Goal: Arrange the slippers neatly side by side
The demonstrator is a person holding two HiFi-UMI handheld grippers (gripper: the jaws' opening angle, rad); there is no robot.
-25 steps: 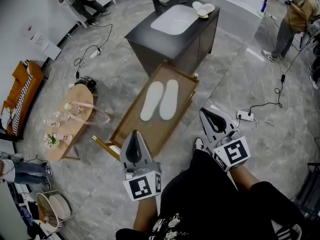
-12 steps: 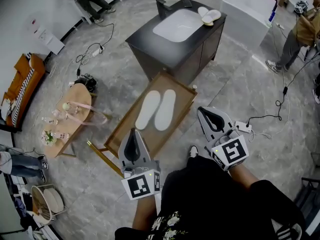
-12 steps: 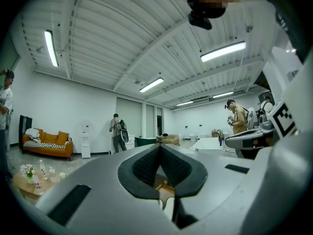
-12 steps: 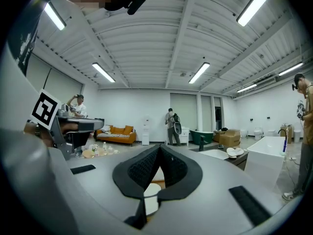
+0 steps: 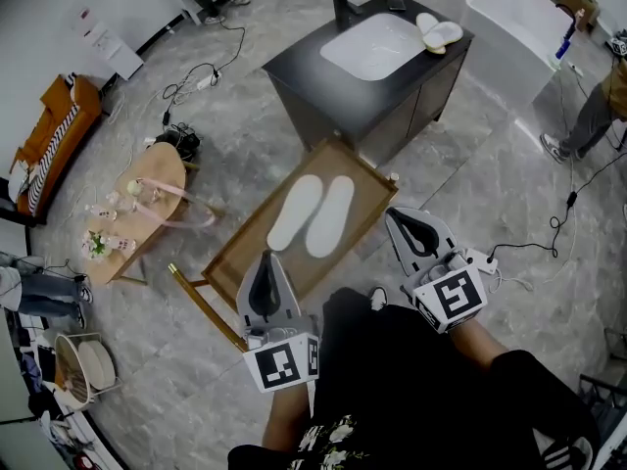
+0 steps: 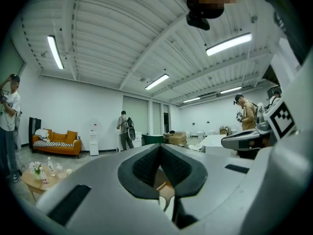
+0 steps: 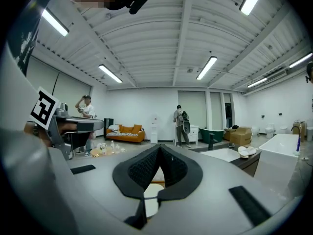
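Two white slippers lie side by side, soles up, on a low wooden tray table [image 5: 245,253]: the left slipper [image 5: 295,211] and the right slipper [image 5: 329,215]. My left gripper [image 5: 265,275] is shut with nothing in it and hovers over the tray's near edge. My right gripper [image 5: 412,225] is also shut with nothing in it, to the right of the tray, clear of it. In the left gripper view its shut jaws meet at the left gripper [image 6: 160,148]; in the right gripper view a slipper [image 7: 149,195] shows below the right gripper [image 7: 159,150].
A dark vanity [image 5: 377,91] with a white sink stands behind the tray, another slipper pair [image 5: 437,31] on its top. A small round table [image 5: 142,204] sits left, a white bathtub [image 5: 519,27] far right, cables and a power strip [image 5: 488,258] on the floor. People stand about.
Both grippers have shifted across the room with the person; in the head view the tray and vanity have drifted rightward. The slippers lie as before. Both jaws stay shut.
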